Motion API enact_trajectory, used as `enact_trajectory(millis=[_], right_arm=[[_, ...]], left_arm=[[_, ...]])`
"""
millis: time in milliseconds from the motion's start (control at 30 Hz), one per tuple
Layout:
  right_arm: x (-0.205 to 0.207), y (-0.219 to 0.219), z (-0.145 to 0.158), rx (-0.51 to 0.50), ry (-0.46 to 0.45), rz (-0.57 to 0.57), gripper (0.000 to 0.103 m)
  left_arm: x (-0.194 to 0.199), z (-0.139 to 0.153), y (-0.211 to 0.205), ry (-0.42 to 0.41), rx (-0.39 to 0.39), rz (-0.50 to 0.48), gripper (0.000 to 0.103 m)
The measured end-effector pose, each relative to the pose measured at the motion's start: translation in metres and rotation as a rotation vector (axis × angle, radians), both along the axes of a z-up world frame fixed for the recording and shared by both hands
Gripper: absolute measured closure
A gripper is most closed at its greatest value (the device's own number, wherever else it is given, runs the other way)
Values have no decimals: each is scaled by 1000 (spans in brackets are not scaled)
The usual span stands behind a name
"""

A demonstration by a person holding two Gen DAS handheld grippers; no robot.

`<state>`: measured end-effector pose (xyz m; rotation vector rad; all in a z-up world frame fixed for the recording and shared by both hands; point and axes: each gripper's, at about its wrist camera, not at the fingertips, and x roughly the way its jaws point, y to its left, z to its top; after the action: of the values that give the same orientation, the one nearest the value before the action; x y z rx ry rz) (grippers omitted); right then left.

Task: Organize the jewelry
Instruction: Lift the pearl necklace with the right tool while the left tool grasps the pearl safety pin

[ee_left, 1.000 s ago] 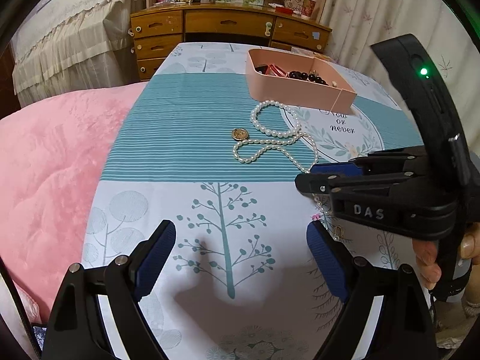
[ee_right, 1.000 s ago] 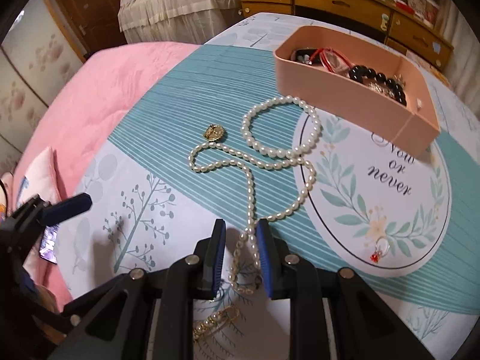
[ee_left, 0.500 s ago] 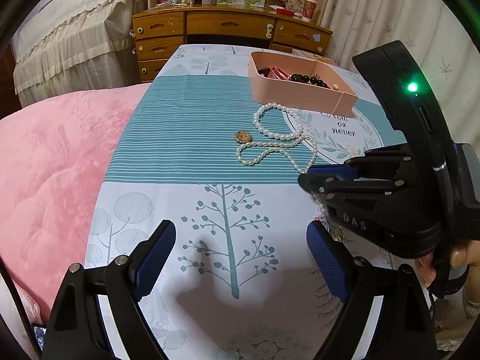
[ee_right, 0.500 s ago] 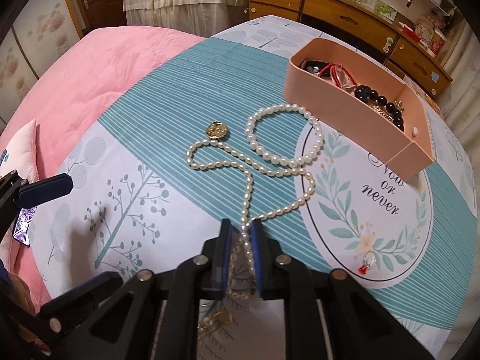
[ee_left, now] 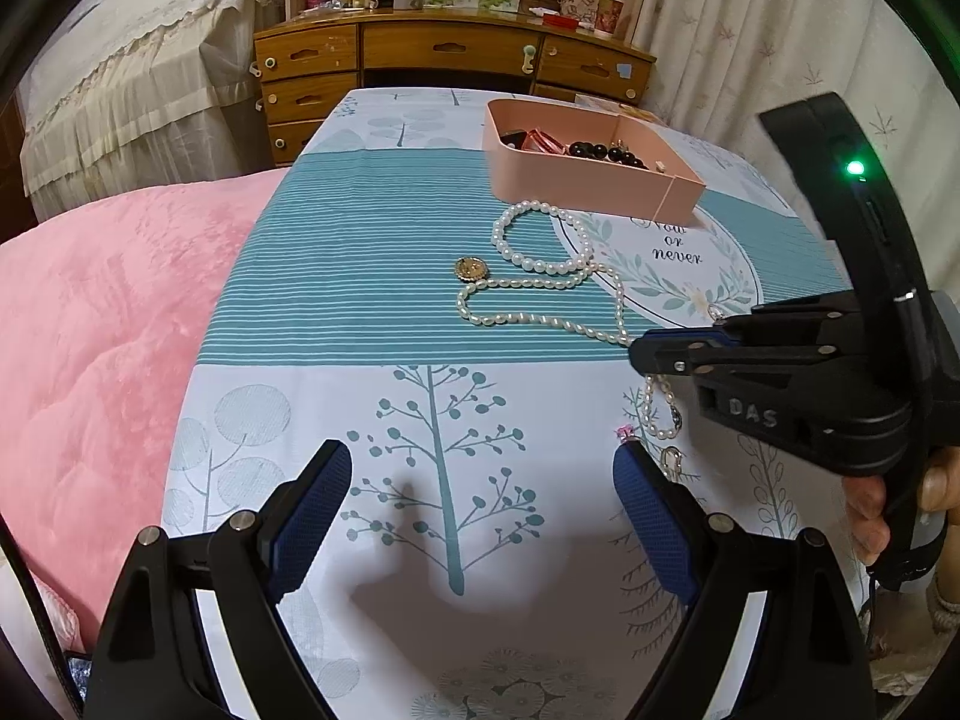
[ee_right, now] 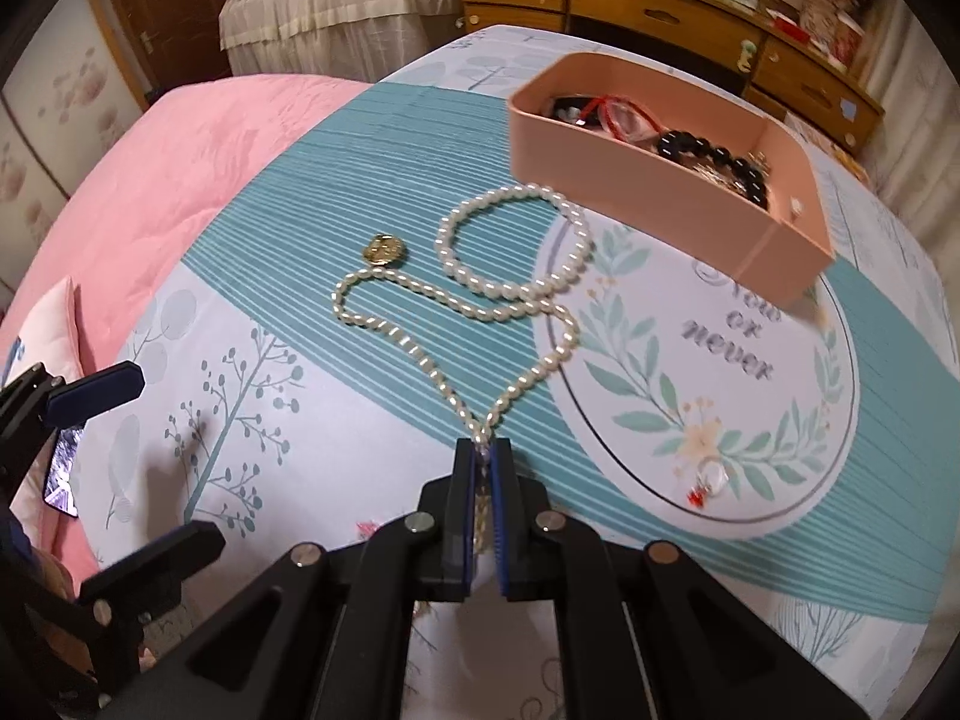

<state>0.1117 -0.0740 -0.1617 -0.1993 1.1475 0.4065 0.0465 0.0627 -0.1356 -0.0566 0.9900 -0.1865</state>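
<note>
A long pearl necklace (ee_right: 420, 354) lies on the patterned cloth, and its near end rises into my right gripper (ee_right: 483, 456), which is shut on the strand. From the left wrist view, that gripper (ee_left: 636, 354) hangs at the right with a loop of the necklace (ee_left: 528, 318) dangling under it. A pearl bracelet (ee_right: 510, 293) and a gold pendant (ee_right: 384, 247) lie just beyond. The pink box (ee_right: 630, 180) behind them holds dark beads and red pieces. My left gripper (ee_left: 480, 468) hovers open over the tree print, holding nothing.
A ring with a red stone (ee_right: 705, 480) rests on the round "Now or never" print. A tiny pink piece (ee_left: 624, 432) and a gold clasp (ee_left: 672, 456) lie by my left gripper's right finger. A pink quilt (ee_left: 108, 330) borders the left; a wooden dresser (ee_left: 450, 54) stands behind.
The right gripper's jaws closed onto the near end of the pearl necklace and rose, pulling the strand into a taut V. The left gripper stayed where it was, open.
</note>
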Motion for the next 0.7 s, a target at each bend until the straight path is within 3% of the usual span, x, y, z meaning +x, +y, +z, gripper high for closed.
enact_trajectory(millis=[300, 700], right_arm=[[-17, -35, 23, 137, -49, -71, 98], [-54, -88, 61, 268, -195, -148, 98]], left_arm=[[-1, 0, -5, 3, -7, -16, 15], [-8, 6, -31, -24, 11, -79, 15]])
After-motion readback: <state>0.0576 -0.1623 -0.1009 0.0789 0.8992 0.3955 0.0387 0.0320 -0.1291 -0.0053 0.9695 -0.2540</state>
